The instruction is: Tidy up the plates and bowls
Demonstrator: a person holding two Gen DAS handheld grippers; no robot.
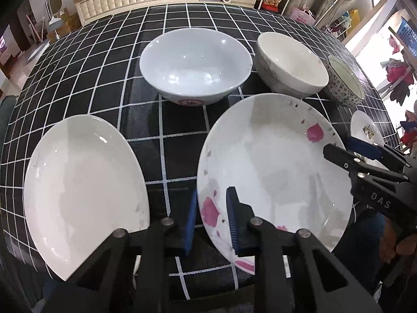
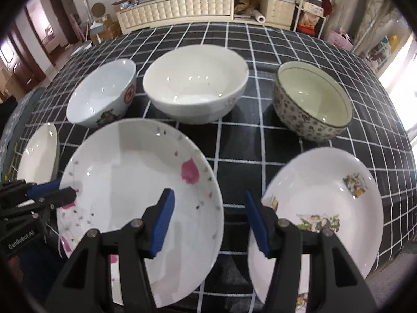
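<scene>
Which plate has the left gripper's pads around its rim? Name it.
The pink-flowered plate, the middle of the three. The left gripper straddles its near-left rim. The plain white plate and the plate with green and yellow prints lie untouched either side.

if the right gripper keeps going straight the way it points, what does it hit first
Probably the bare checked tablecloth: the right gripper points into the gap between the pink-flowered plate and the bird-patterned plate. Depth is unclear; its open fingers might clip either rim.
</scene>
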